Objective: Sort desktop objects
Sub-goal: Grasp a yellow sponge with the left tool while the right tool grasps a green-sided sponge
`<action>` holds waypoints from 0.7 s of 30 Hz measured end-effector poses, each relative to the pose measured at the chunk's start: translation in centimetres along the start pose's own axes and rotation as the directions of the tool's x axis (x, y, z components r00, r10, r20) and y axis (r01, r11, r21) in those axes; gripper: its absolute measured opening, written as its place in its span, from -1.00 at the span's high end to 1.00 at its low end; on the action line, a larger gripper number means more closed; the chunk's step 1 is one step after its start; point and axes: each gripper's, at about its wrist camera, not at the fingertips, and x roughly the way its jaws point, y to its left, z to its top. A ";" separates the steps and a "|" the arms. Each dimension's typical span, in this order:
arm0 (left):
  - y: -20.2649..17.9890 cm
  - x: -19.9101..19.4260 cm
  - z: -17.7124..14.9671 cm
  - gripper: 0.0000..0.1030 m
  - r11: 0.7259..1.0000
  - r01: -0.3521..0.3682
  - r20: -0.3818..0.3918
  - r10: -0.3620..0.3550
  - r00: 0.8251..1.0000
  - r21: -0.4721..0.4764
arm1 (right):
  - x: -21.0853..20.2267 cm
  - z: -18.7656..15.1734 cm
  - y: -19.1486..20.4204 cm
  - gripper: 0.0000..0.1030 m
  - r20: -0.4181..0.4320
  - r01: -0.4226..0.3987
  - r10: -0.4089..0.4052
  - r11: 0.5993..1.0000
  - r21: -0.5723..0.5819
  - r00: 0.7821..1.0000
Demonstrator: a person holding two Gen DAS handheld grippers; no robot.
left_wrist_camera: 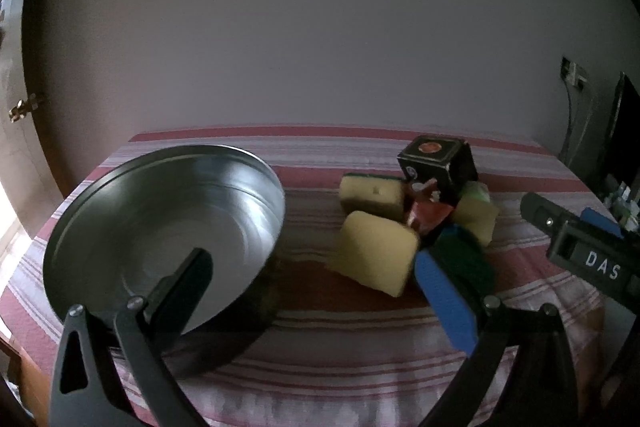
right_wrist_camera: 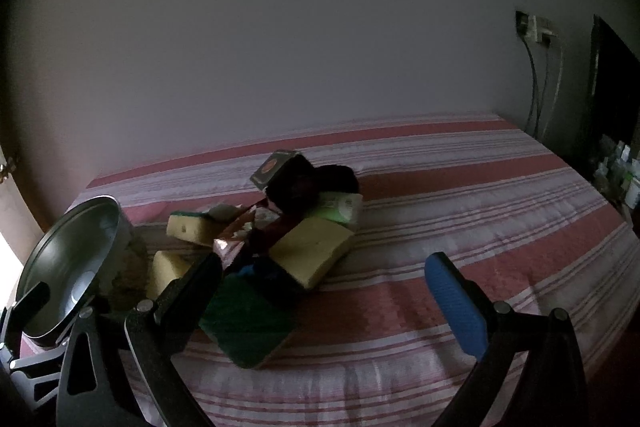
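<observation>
A metal bowl (left_wrist_camera: 168, 227) stands at the left of the striped table; it also shows in the right wrist view (right_wrist_camera: 72, 263). Right of it lies a pile: yellow sponges (left_wrist_camera: 376, 255) (right_wrist_camera: 312, 255), a green-faced sponge (right_wrist_camera: 248, 319), a black box (left_wrist_camera: 436, 163) (right_wrist_camera: 280, 167), a red wrapper (left_wrist_camera: 428, 215) and a pale green packet (right_wrist_camera: 340, 207). My left gripper (left_wrist_camera: 320, 287) is open and empty, its left finger over the bowl, its blue pad beside the pile. My right gripper (right_wrist_camera: 324, 291) is open and empty, above the pile's near edge.
The table wears a pink and red striped cloth (right_wrist_camera: 480, 211) and backs onto a plain wall. A dark screen (right_wrist_camera: 612, 99) and cables (right_wrist_camera: 540, 87) stand at the far right. The right gripper's body (left_wrist_camera: 588, 247) shows at the right of the left wrist view.
</observation>
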 end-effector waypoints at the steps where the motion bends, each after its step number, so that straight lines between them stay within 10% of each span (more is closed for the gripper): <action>1: -0.2 0.0 0.0 -0.99 1.000 0.001 0.002 -0.001 1.000 0.010 | 0.0 -0.1 -0.4 -0.99 0.006 0.000 0.000 1.000 0.005 1.000; 13: -4.9 3.4 1.2 -0.81 0.990 0.058 -0.055 -0.051 0.997 0.126 | 0.4 -1.4 -4.9 -0.99 0.009 0.017 -0.018 0.997 0.073 1.000; 21: -4.5 9.2 1.2 -0.37 0.997 0.068 -0.244 -0.057 0.968 0.036 | 0.2 -1.6 -6.4 -0.99 0.005 0.005 -0.006 0.994 0.105 1.000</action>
